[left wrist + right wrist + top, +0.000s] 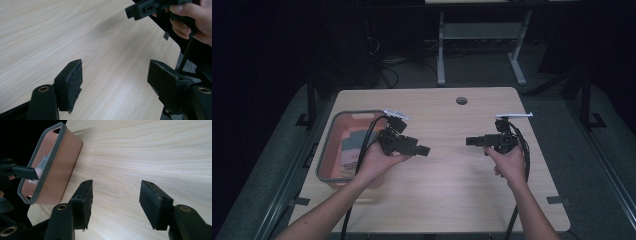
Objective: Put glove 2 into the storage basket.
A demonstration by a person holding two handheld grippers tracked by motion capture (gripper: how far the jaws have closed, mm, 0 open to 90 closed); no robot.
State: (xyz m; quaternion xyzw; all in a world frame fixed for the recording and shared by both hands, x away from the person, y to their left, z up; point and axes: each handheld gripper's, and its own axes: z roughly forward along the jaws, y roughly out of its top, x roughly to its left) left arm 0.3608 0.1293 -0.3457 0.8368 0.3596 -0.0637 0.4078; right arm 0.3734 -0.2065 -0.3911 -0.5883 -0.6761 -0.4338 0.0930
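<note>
Both grippers sit in my hands over the wooden table (447, 200), forearms coming in from the near edge and angling outward. My left gripper (424, 149) points toward the table's middle, held level just beside the right rim of the pink basin (329, 150); my palm cups it from below, and its cable loops back over the basin. Its jaws stand apart with nothing between them, bare tabletop showing past the pads (75, 82) in the left gripper view. My right gripper (469, 141) is well apart from the basin, on the table's far-right side, aimed back at the left one, my fingers wrapped round its grip. Its jaws are also spread and empty, as the right gripper view shows. The basin rests on the table's left side, grey-rimmed, with folded cloths (351, 146) lying inside. Farther than the basin, near the table's far edge, is a round cable hole (461, 100).
</note>
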